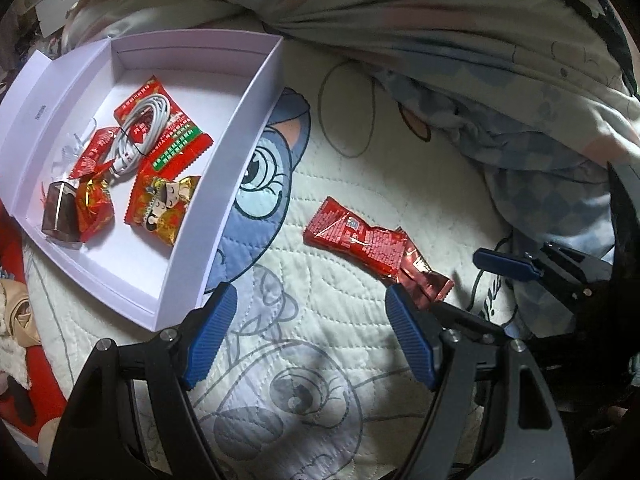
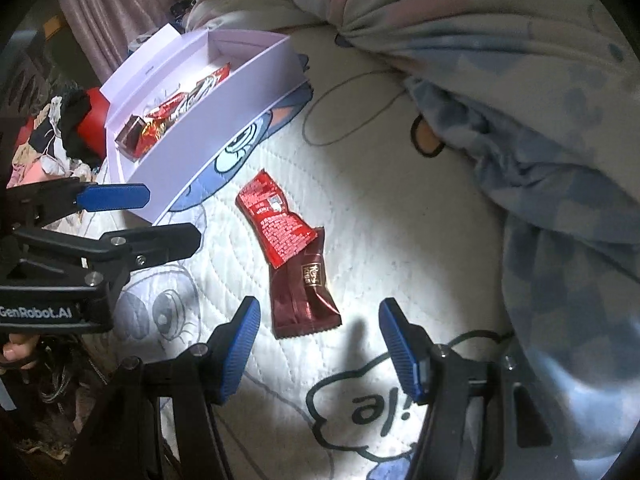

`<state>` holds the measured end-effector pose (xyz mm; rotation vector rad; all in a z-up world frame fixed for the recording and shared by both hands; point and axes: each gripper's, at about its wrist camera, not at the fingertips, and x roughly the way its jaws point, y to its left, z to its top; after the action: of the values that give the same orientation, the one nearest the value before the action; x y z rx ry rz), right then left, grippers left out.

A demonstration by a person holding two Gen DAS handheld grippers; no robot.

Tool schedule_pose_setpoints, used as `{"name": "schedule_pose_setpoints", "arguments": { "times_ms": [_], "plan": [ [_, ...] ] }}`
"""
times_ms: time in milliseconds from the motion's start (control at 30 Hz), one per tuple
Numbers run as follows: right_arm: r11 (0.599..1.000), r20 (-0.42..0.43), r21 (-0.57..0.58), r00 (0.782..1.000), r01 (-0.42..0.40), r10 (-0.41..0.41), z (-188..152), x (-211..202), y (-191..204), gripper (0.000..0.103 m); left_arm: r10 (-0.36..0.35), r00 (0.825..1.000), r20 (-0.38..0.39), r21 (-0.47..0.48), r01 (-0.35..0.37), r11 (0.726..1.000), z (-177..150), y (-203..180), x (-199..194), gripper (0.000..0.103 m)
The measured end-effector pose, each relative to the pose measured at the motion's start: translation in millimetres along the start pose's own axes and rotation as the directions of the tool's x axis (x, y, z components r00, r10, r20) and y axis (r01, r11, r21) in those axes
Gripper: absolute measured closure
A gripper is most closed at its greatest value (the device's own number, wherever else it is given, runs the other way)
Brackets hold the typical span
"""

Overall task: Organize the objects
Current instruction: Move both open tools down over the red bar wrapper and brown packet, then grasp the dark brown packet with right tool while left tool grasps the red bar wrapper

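Both tongs, left tongs (image 1: 310, 332) and right tongs (image 2: 316, 346), hang released; two wrappers (image 2: 280, 220) at twelve o'clock await me, most snacks already in the box (image 1: 224, 160).

Red packet (image 2: 273, 225) overlaps dark-red packet (image 2: 305, 300) on quilt; white box (image 1: 224, 184) w/ snacks, cable nearby.

A home bedroom: cartoon-print quilted bedspread (image 1: 328, 344), rumpled duvet (image 1: 460, 20), curtain (image 2: 108, 20).
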<state>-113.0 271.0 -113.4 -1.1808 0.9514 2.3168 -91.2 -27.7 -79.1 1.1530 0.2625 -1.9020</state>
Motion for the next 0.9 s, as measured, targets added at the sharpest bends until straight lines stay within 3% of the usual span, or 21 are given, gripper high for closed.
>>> {"name": "schedule_pose_setpoints", "arguments": {
  "times_ms": [400, 633, 900],
  "plan": [
    [0.997, -0.013, -0.069, 0.999, 0.042, -0.043, 7, 31, 7, 0.041, -0.053, 0.998, -0.020, 0.008, 0.053, 0.999, 5, 2, 16, 0.027],
    [0.997, -0.021, -0.061, 0.998, 0.055, -0.056, 3, 26, 0, 0.067, -0.115, 0.993, -0.033, 0.016, 0.115, 0.993, 15, -5, 28, 0.027],
    [0.998, -0.047, -0.001, 0.997, 0.061, -0.061, -12, 16, -17, 0.067, -0.132, 0.986, -0.097, 0.068, 0.139, 0.988, 25, -24, 61, 0.027]
  ]
}}
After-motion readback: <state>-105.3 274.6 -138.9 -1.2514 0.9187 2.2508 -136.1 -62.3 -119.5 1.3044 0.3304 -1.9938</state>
